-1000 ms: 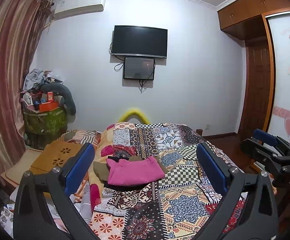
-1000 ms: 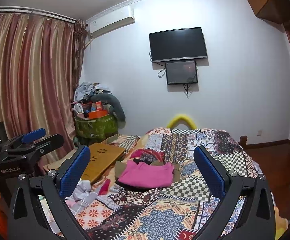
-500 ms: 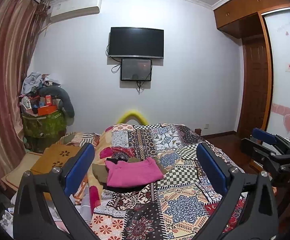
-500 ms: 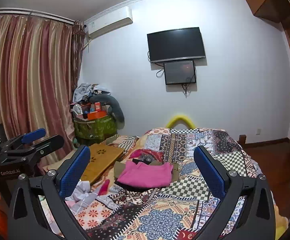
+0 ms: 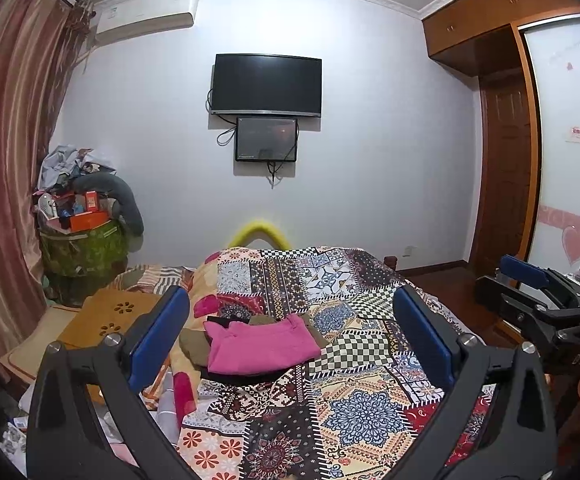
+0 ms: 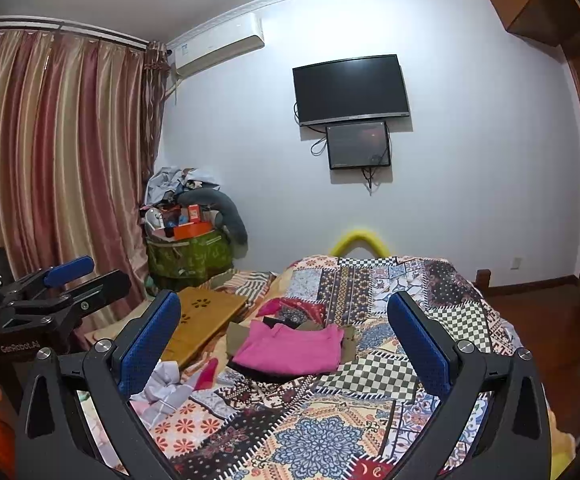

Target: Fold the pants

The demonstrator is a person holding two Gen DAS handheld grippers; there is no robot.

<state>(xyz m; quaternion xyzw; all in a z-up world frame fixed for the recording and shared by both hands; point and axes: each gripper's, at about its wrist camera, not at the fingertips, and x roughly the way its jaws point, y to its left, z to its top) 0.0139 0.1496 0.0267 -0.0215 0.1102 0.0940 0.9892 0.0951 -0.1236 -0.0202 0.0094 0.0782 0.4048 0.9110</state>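
Hovering above the near end of the bed, both black two-finger grippers with blue pads: left gripper [image 5: 290, 336] and right gripper [image 6: 284, 334] each have jaws spread wide, nothing between the pads, nothing touched. Folded pink garment [image 5: 262, 344] sits on top of a small heap of darker clothes, olive-brown and black pieces [image 5: 194, 342], on the multicolour patchwork quilt [image 5: 361, 412], towards the left side of the bed and well apart from both grippers; can't tell which piece is the pants. In the left wrist view the right gripper's body shows at the right edge [image 5: 545, 308]; in the right wrist view the left one shows at the left edge [image 6: 50, 300]. Versus 1 s ago: jaw spread unchanged on both, heap in the same spot on the quilt, same shape. Only change is framing, the left view has swung a little right and up, so the black wall-mounted TV [image 5: 266, 85] and the pile sit slightly further left in frame; right view shifted by less. Wooden lap tray with flower cut-outs [image 6: 206, 312] lies left of the heap, beside the bed edge. Green bin piled with clutter [image 6: 188, 256] stands in the corner by the striped pink-gold curtain [image 6: 58, 160].
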